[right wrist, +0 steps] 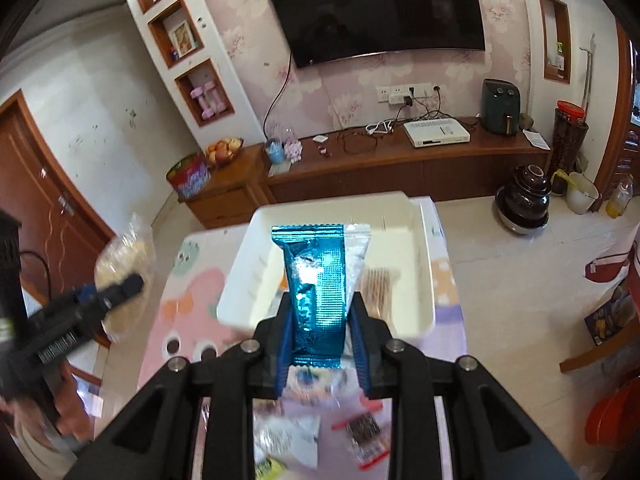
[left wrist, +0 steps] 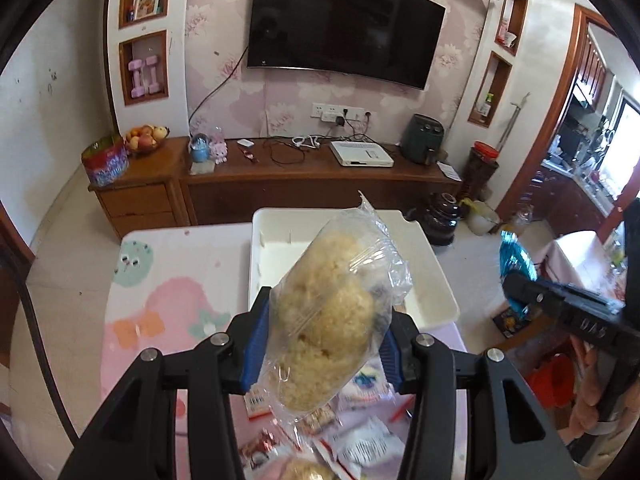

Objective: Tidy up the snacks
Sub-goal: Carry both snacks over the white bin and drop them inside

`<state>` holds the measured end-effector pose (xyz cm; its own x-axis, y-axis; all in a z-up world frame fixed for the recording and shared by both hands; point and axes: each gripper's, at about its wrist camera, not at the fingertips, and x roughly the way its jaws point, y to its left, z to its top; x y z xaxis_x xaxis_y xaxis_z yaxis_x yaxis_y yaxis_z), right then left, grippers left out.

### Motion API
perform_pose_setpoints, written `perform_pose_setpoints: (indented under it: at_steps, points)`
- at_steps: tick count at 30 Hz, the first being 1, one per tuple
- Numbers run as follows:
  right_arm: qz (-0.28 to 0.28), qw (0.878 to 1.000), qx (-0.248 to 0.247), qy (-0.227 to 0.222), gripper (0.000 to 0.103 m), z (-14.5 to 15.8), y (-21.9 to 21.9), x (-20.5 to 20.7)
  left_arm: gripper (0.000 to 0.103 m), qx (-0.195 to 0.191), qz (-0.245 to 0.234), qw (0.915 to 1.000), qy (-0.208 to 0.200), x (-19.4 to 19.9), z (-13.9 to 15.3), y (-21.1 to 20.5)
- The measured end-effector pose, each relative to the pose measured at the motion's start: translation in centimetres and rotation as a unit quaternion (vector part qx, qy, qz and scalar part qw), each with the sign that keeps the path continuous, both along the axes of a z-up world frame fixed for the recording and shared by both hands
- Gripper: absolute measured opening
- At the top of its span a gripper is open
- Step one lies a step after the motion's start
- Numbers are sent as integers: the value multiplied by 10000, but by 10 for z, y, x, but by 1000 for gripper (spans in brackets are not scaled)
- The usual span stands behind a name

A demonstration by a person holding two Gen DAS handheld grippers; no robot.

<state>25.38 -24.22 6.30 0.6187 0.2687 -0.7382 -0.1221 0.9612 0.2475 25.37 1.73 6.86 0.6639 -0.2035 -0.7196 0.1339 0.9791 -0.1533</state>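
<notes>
Left wrist view: looks forward along its fingers, down over the white tray (left wrist: 436, 312), close. Right wrist view: same facing, nearer the tray's (right wrist: 240, 312) centre. Shared: tray, television (left wrist: 340, 24) wall.

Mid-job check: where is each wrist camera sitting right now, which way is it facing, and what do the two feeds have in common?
Left wrist: on the left gripper, looking along its fingers at the clear bag of puffed snack it clamps, above the white bin; the right gripper shows at the right edge.
Right wrist: on the right gripper, facing the blue foil packet it clamps over the same bin; the left gripper and hand show at left.
Shared: bin, pink table cover, TV, wooden cabinet.
</notes>
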Motion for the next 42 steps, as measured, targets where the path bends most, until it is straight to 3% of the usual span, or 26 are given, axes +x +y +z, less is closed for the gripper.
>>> perform_pose_setpoints:
  at_steps: [9, 16, 26, 33, 38, 40, 42]
  points:
    - [-257, 9996, 129, 72, 26, -8, 6, 73, 46, 164, 84, 9998, 14, 64, -26, -22]
    - [-474, 9979, 394, 199, 26, -51, 11, 117, 46, 289, 67, 9995, 119, 108, -64, -41]
    - [-588, 9961, 83, 648, 26, -112, 25, 158, 46, 384, 82, 9978, 542, 153, -128, -54]
    - [-608, 9939, -5, 919, 27, -139, 28, 167, 49, 329, 56, 9960, 828, 168, -156, -55]
    - [-700, 9908, -191, 1144, 34, -158, 25, 171, 75, 189, 133, 9954, 926, 171, -168, -51]
    - [-825, 9891, -305, 1178, 44, -162, 21, 170, 86, 121, 137, 9954, 937, 170, -170, -47]
    - [-880, 9888, -370, 1150, 47, -165, 20, 170, 87, 80, 185, 9956, 914, 167, -171, -44]
